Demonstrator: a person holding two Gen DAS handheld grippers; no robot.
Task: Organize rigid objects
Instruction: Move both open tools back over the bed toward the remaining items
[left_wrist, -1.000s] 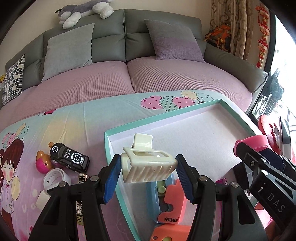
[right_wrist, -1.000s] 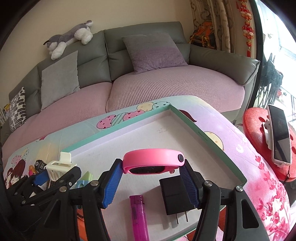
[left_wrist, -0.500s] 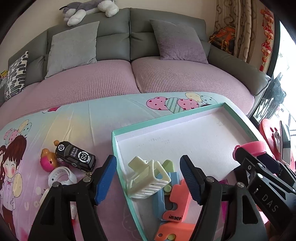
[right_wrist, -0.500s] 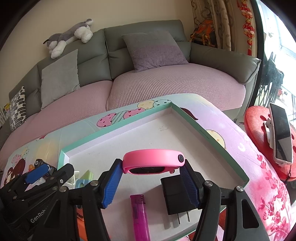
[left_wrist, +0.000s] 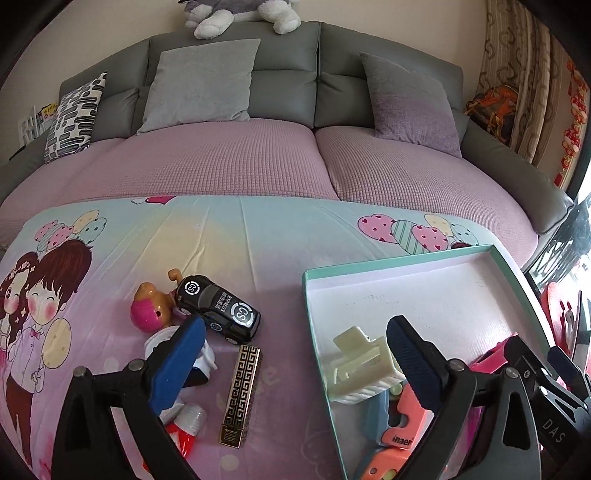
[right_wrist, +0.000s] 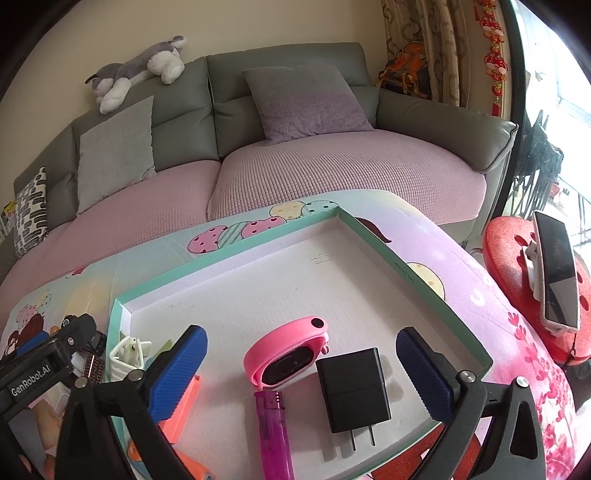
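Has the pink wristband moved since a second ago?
Yes. The pink wristband left the right gripper and now lies on the tray floor beside the black charger.

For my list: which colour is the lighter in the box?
Translucent purple lighter; the right wrist view shows it best.

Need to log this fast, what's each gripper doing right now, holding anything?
Left gripper: open, holding nothing; cream plastic hair claw clip lies in the teal-rimmed cardboard tray.
Right gripper: open, holding nothing; pink silicone wristband lies in the tray.
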